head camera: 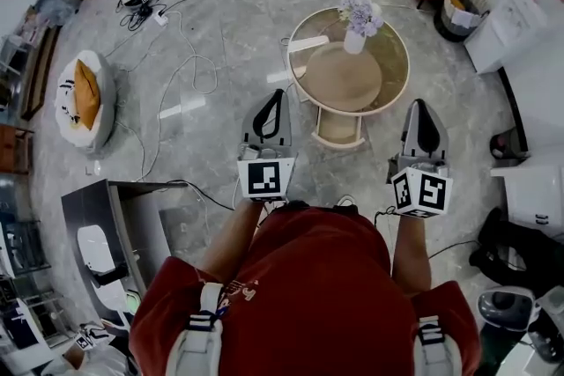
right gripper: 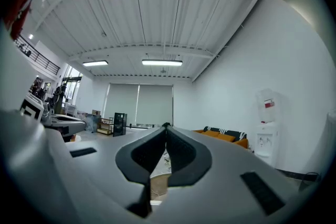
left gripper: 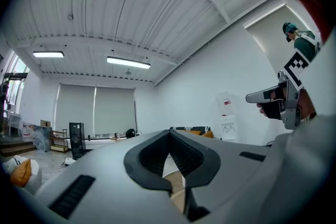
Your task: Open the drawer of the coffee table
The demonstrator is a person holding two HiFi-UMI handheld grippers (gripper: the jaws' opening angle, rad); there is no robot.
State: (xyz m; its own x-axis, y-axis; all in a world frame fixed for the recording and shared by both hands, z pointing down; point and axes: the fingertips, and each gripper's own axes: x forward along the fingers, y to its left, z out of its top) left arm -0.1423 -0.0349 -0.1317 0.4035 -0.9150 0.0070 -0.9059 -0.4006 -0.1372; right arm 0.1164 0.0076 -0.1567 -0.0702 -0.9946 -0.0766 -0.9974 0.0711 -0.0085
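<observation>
Both tongs are closed and empty. Your left gripper (head camera: 279,94) has its jaws pinched together at the tips with nothing between them, and your right gripper (head camera: 421,105) is the same. You hold both level at about chest height, side by side and well apart, pointing to the far side of the room.

The coffee table (head camera: 398,92) is round and sits on the floor ahead of you, well below the tongs. A vase of flowers (head camera: 359,24) stands on its far side. The drawer (head camera: 339,129) is on the table's near side, facing you. It sticks out past the rim towards you, so it looks already pulled out, at least partly. I can't tell whether it's at full travel.

Key relation: the drawer lies between your two grippers, a bit farther off and much lower. Its front runs left to right and its slide axis runs near to far, straight at you. In the head view the left gripper's tip is somewhat closer to it than the right's.

Any further pull would need a hand dropped down and tipped towards the drawer front, with the jaws spread first. Both gripper views look over the table at the room, not at the drawer.
</observation>
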